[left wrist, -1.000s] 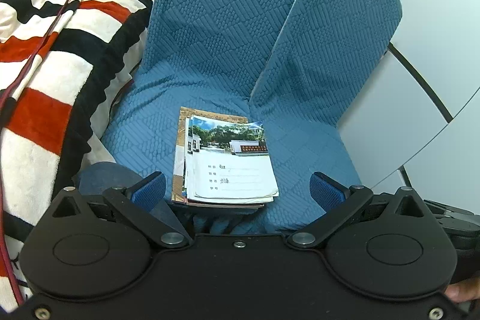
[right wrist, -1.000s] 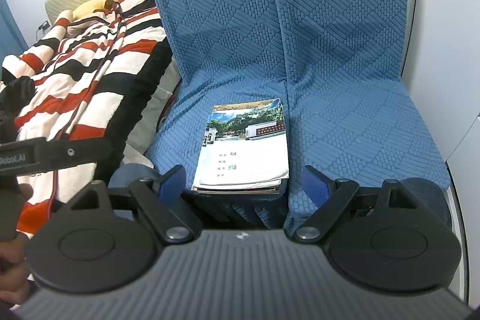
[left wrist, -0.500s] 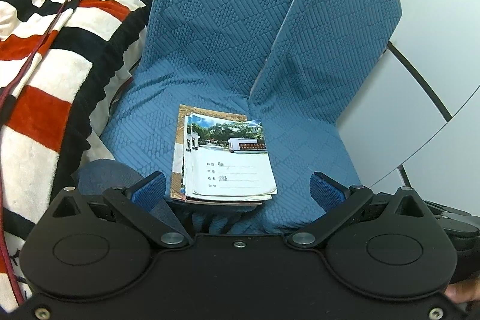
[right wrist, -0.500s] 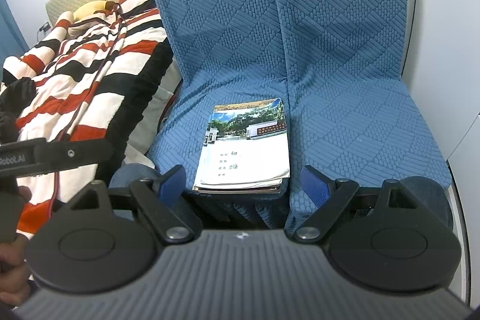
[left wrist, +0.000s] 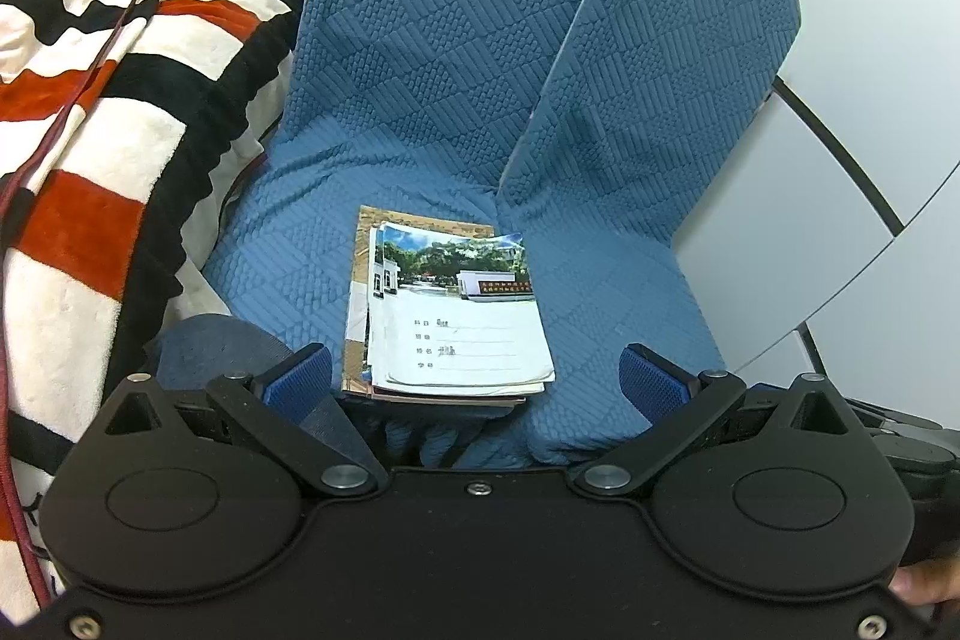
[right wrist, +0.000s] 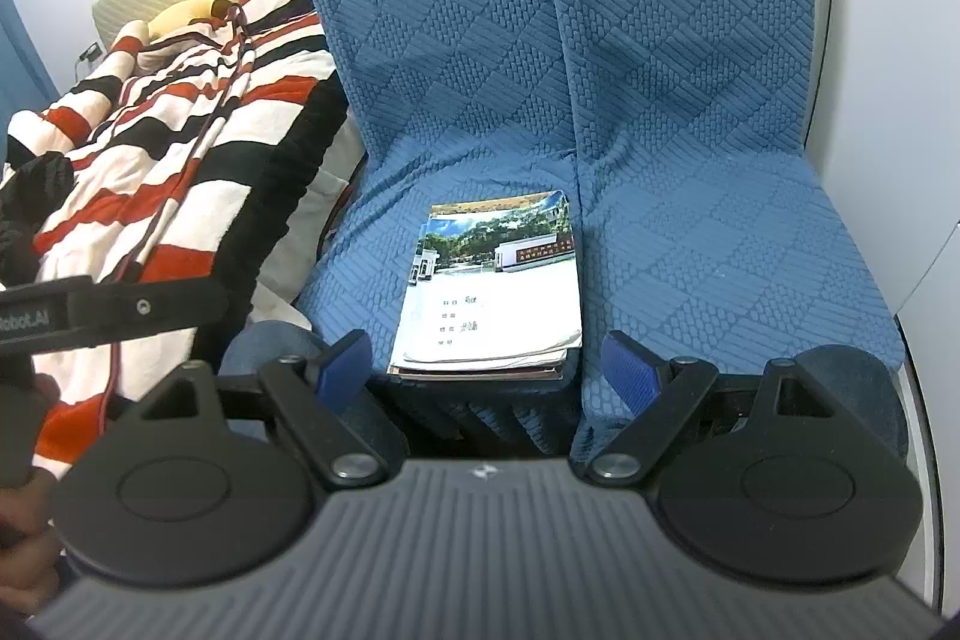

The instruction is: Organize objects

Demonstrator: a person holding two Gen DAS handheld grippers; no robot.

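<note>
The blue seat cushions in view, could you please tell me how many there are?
2. One blue cushion sits beside the striped blanket and bears the stack of booklets; the other blue cushion lies against the white wall.

The lower books in the stack of notebooks (left wrist: pixel 447 316) show only thin edges under the top cover, and its printed words are too small to read. The striped blanket (left wrist: pixel 90 148) runs off the left edge. A yellow soft toy (right wrist: pixel 180 17) lies half buried in it. In the right wrist view the left gripper (right wrist: pixel 114 310) is cut off, fingertips unseen.
</note>
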